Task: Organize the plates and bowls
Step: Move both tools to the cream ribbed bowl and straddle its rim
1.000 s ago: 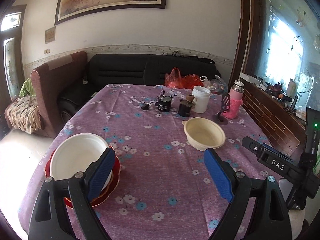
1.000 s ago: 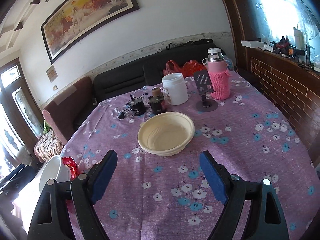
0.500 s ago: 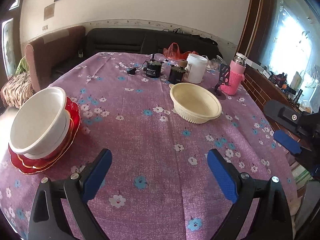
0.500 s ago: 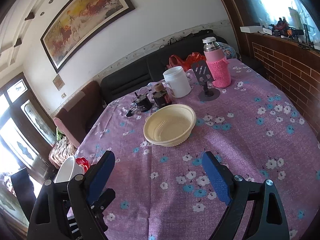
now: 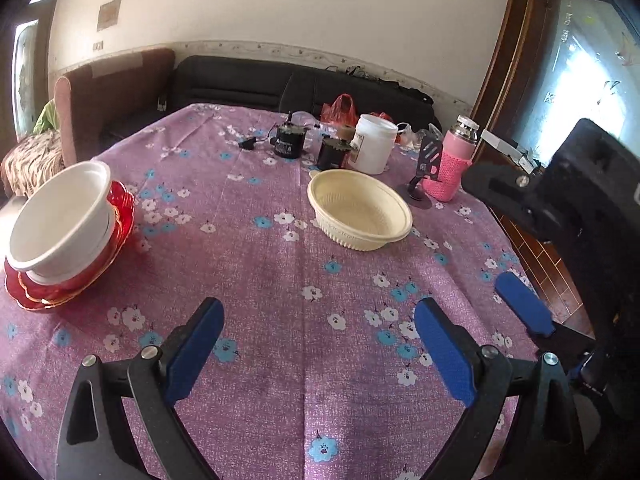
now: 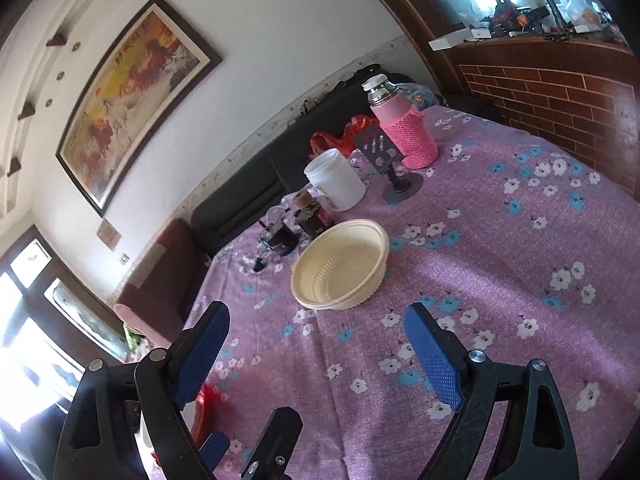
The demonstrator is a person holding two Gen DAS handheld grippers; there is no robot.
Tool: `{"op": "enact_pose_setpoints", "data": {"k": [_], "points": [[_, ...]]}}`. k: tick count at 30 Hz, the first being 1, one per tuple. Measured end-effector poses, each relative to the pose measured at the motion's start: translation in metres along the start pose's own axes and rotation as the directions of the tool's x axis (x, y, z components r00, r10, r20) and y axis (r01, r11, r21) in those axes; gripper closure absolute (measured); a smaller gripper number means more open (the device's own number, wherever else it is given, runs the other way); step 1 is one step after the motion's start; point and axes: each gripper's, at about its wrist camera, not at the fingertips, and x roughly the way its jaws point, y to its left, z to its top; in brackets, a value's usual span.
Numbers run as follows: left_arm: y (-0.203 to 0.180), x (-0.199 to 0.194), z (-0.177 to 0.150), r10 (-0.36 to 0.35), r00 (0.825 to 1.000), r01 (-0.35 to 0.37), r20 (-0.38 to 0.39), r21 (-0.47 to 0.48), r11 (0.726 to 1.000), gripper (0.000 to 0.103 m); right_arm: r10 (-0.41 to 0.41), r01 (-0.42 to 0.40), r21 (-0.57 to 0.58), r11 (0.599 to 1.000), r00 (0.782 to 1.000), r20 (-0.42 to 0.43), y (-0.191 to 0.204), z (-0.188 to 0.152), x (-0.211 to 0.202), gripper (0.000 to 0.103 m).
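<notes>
A cream bowl [image 5: 360, 214] sits upright near the middle of the table [image 5: 280, 280], which is covered with a purple cloth printed with white and blue flowers. The bowl is wide and shallow, with a ribbed outer wall, a flat rolled rim and fine ridges ringing its inner floor; in the right wrist view [image 6: 340, 268] a second rim edge shows just under the first, though whether that is another nested bowl cannot be told. It is empty.

At the left edge of the table a white bowl [image 5: 60, 222] rests on a stack of red plates [image 5: 120, 216]. This bowl is deeper, smooth and plain, with a thick rim, and it tilts slightly toward the camera. The plates are glossy red with wavy, gold-lined edges. The stack stands well apart from the cream bowl.

At the far side of the table stand a white plastic jar [image 5: 374, 148], a flask in a pink knitted sleeve [image 5: 450, 168], a small black phone stand [image 5: 426, 168] and two dark jars [image 5: 290, 144], all beyond the cream bowl.

The left gripper [image 5: 316, 350] hovers over the near part of the cloth, its blue-padded jaws spread wide with nothing between them. The right gripper [image 6: 316, 352] sits to the right, also aimed at the cream bowl, its jaws likewise wide apart and empty; its body shows at the right edge of the left wrist view.
</notes>
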Motion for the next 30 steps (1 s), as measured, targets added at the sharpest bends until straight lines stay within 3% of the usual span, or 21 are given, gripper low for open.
{"op": "enact_pose_setpoints", "data": {"k": [3, 8, 11, 15, 18, 24, 30], "points": [[0.002, -0.004, 0.001, -0.018, 1.000, 0.018, 0.010, -0.012, 1.000, 0.008, 0.089, -0.089, -0.004, 0.996, 0.996, 0.021, 0.001, 0.000, -0.003, 0.011], [0.013, -0.009, 0.017, -0.046, 0.999, 0.046, 0.022, 0.011, 0.999, 0.007, 0.168, -0.173, -0.040, 0.984, 0.980, -0.104, 0.010, 0.009, 0.010, 0.011], [0.027, -0.017, 0.040, -0.029, 0.996, 0.028, 0.079, 0.023, 0.999, 0.007, 0.095, -0.117, -0.156, 0.981, 0.985, -0.146, 0.019, 0.019, 0.017, 0.011], [0.047, -0.024, 0.084, 0.027, 0.989, -0.033, 0.144, 0.040, 0.999, 0.007, -0.048, 0.024, -0.296, 0.955, 0.996, -0.075, 0.020, 0.046, 0.017, 0.011], [0.057, -0.022, 0.123, 0.052, 0.984, -0.058, 0.172, 0.032, 0.998, 0.007, -0.121, 0.103, -0.326, 0.940, 0.992, -0.036, 0.015, 0.072, 0.024, 0.011], [0.055, 0.018, 0.187, 0.094, 0.984, -0.102, 0.150, 0.052, 0.993, 0.007, -0.202, 0.175, -0.337, 0.925, 0.978, -0.046, 0.005, 0.116, 0.063, 0.012], [0.037, 0.075, 0.181, 0.045, 0.998, -0.049, 0.045, 0.091, 0.995, 0.007, -0.218, 0.182, -0.312, 0.932, 0.972, -0.085, -0.009, 0.116, 0.101, 0.013]]}}
